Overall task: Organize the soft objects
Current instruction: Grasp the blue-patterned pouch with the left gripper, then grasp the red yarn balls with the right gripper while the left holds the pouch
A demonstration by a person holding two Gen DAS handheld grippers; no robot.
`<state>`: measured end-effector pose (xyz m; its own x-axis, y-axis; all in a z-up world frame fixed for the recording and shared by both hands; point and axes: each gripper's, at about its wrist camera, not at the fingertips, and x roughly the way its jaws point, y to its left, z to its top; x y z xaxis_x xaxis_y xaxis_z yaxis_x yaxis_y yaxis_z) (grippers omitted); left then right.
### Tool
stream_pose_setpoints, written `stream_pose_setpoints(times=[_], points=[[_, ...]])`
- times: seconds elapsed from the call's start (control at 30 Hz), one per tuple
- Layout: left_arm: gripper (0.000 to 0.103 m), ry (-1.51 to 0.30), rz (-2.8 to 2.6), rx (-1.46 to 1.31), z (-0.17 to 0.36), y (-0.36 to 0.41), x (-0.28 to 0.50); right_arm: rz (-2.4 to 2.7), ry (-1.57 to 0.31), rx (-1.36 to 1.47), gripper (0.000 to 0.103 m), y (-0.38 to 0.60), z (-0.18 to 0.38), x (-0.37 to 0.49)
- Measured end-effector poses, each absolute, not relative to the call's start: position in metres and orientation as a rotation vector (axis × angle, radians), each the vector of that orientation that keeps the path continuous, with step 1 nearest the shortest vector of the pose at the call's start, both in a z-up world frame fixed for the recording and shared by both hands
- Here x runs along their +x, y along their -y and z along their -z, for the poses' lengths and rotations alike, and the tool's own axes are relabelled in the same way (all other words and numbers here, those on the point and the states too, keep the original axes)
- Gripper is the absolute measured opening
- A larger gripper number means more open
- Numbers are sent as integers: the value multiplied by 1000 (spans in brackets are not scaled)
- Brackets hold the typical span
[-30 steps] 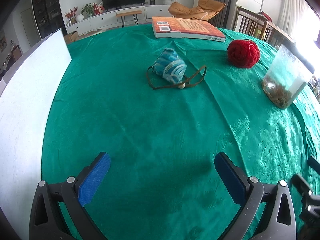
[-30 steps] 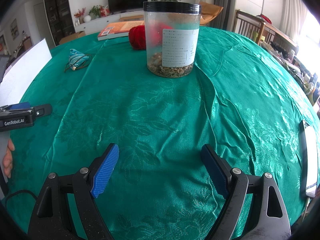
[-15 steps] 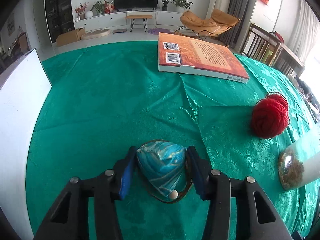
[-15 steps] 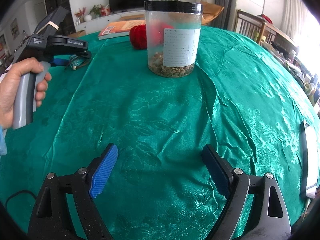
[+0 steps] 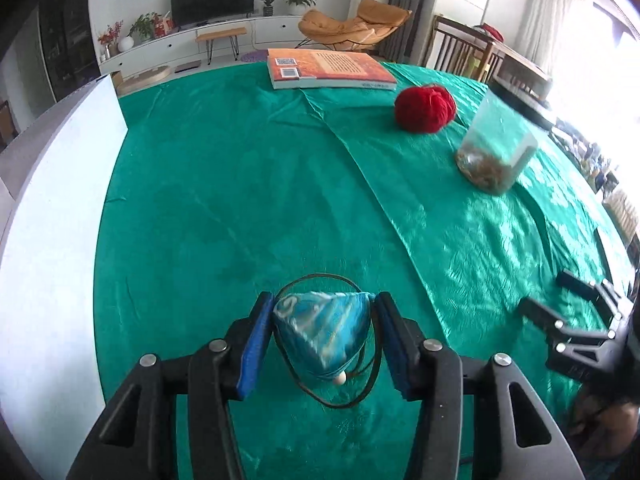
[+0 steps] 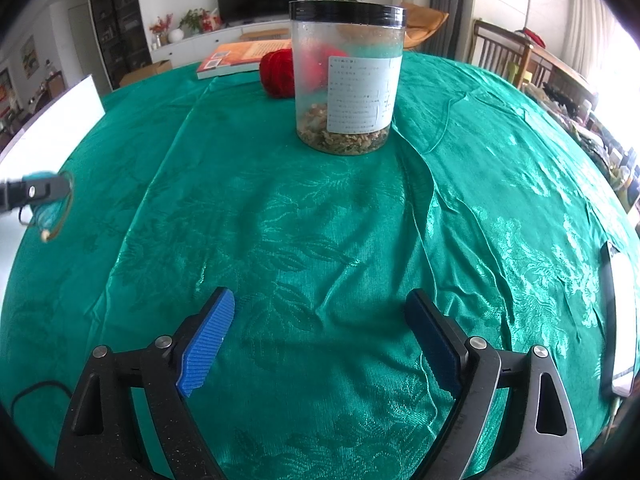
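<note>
Between our left gripper's (image 5: 323,344) blue pads sits the blue pouch (image 5: 322,331), clamped by its sides — lifted clear of the green tablecloth (image 5: 248,184), we judge, for moving. Our right gripper (image 6: 320,338) hangs wide apart — empty.

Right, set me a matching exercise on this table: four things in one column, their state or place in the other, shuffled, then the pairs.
Things
1. blue pouch
2. red yarn ball
3. clear jar
4. right gripper

States or places
A. upright on the cloth, black lid on, a layer of brownish bits at the bottom
B. open, nothing between its pads
C. between the left gripper's pads, its cord loop hanging below
D. on the green cloth, between the orange book and the jar

Pairs: 1-C, 2-D, 3-A, 4-B
</note>
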<state>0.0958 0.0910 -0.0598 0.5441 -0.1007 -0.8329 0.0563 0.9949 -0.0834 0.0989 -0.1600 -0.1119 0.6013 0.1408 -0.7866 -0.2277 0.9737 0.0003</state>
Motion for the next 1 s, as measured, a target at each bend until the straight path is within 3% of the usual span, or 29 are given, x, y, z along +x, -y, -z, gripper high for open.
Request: stream_pose_setpoints(times=[0.07, 0.13, 0.33, 0.4, 1.0], points=[[66, -1017, 56, 14, 75, -84, 95, -214, -901, -103, 90, 160, 112, 99], [86, -972, 22, 50, 78, -81, 90, -215, -901, -103, 90, 160, 112, 99], [103, -950, -45, 69, 85, -86, 95, -214, -901, -103, 90, 160, 112, 99], [103, -954, -29, -35, 89, -100, 94, -214, -901, -103, 90, 160, 112, 99], [103, -949, -42, -33, 89, -103, 96, -215, -900, -103, 90, 160, 112, 99]])
